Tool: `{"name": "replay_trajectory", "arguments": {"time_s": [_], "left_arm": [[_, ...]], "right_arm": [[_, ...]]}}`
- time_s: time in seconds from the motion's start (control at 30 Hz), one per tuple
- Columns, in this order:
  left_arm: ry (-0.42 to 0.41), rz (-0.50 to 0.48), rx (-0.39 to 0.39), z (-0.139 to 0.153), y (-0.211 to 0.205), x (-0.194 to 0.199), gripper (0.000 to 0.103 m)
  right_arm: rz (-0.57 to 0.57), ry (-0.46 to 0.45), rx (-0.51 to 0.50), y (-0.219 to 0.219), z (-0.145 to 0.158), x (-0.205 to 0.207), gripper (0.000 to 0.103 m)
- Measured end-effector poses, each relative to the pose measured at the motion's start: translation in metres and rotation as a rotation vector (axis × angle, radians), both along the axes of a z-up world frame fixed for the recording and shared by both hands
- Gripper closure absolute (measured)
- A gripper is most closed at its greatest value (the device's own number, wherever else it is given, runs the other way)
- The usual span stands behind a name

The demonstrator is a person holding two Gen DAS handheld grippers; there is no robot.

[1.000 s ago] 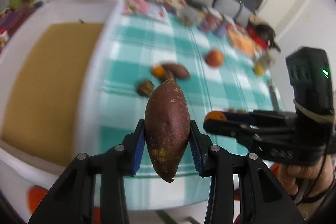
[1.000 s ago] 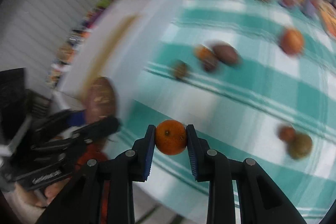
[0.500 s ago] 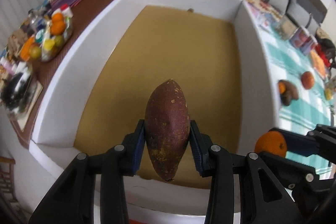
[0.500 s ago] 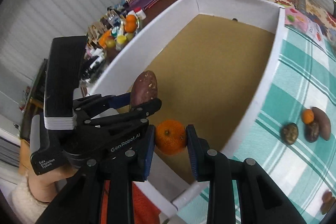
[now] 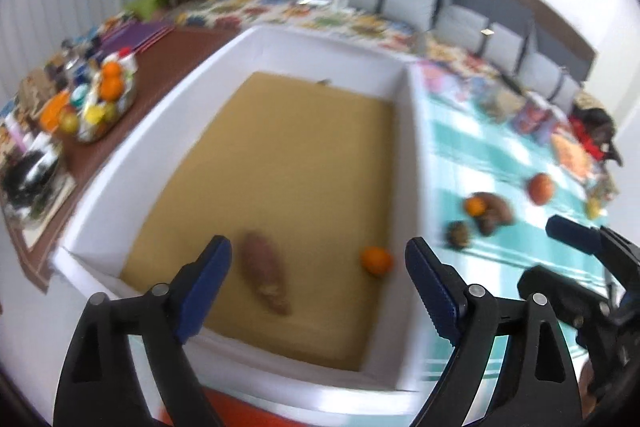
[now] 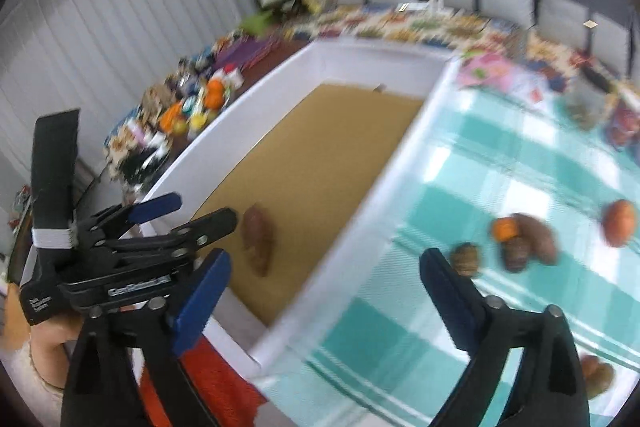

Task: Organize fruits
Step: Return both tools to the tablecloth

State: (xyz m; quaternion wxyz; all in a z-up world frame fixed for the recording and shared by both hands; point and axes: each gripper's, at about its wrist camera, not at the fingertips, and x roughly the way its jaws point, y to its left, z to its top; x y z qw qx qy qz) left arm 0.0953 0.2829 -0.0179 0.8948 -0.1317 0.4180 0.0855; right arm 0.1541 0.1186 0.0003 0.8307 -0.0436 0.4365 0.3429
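White foam walls ring the shallow tan-floored box (image 5: 408,147), where the reddish-brown sweet potato (image 5: 266,277) and small round orange (image 5: 376,260) lie apart. I have just spread both jaw pairs, so my left gripper (image 5: 318,285) and right gripper (image 6: 324,291) hang released and empty. More fruit (image 6: 520,243) waits on the teal checked desk (image 6: 500,163) for the next trip.
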Motion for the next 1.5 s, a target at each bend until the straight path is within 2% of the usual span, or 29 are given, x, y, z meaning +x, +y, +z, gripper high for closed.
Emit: {"name": "replay_trajectory", "arguments": {"time_s": [0.13,0.27,0.37,0.5,0.57,0.67,0.77,0.87,0.93,1.07,1.2,1.37,1.5], "left_arm": [[-0.082,-0.096,-0.045,0.009,-0.057,-0.01,0.011],[-0.125,-0.227,-0.055,0.0,-0.129,-0.021,0.01],[-0.083,-0.334,-0.035,-0.031,-0.187,-0.018,0.01],[-0.004,-0.417,-0.055,-0.086,-0.234,-0.002,0.01],[0.031,-0.443,-0.038,-0.108,-0.252,0.008,0.01],[0.052,-0.455,-0.007,-0.128,-0.269,0.023,0.01],[0.053,-0.435,0.035,-0.138,-0.277,0.04,0.01],[0.019,-0.411,0.08,-0.144,-0.279,0.047,0.009],[0.011,-0.421,0.123,-0.147,-0.284,0.045,0.007],[0.021,-0.431,0.135,-0.149,-0.285,0.048,0.005],[0.021,-0.431,0.14,-0.149,-0.286,0.049,0.005],[0.015,-0.432,0.136,-0.149,-0.285,0.048,0.005],[-0.036,-0.413,0.099,-0.139,-0.274,0.03,0.005]], "right_arm": [[-0.112,-0.142,-0.026,-0.082,0.011,-0.022,0.005],[-0.253,-0.219,-0.077,-0.167,-0.002,-0.044,0.005],[-0.392,-0.247,-0.131,-0.236,-0.031,-0.059,0.005],[-0.57,-0.253,-0.205,-0.304,-0.077,-0.069,0.005],[-0.669,-0.24,-0.234,-0.336,-0.103,-0.073,0.005],[-0.729,-0.167,-0.267,-0.36,-0.122,-0.061,0.005],[-0.805,-0.162,-0.29,-0.383,-0.129,-0.044,0.005],[-0.864,-0.124,-0.275,-0.405,-0.142,-0.035,0.005],[-0.883,-0.099,-0.27,-0.412,-0.149,-0.032,0.005],[-0.899,-0.076,-0.275,-0.417,-0.158,-0.03,0.005],[-0.9,-0.107,-0.246,-0.415,-0.151,-0.032,0.005],[-0.898,-0.208,-0.205,-0.407,-0.128,-0.042,0.005],[-0.864,-0.272,-0.172,-0.395,-0.113,-0.05,0.005]]}}
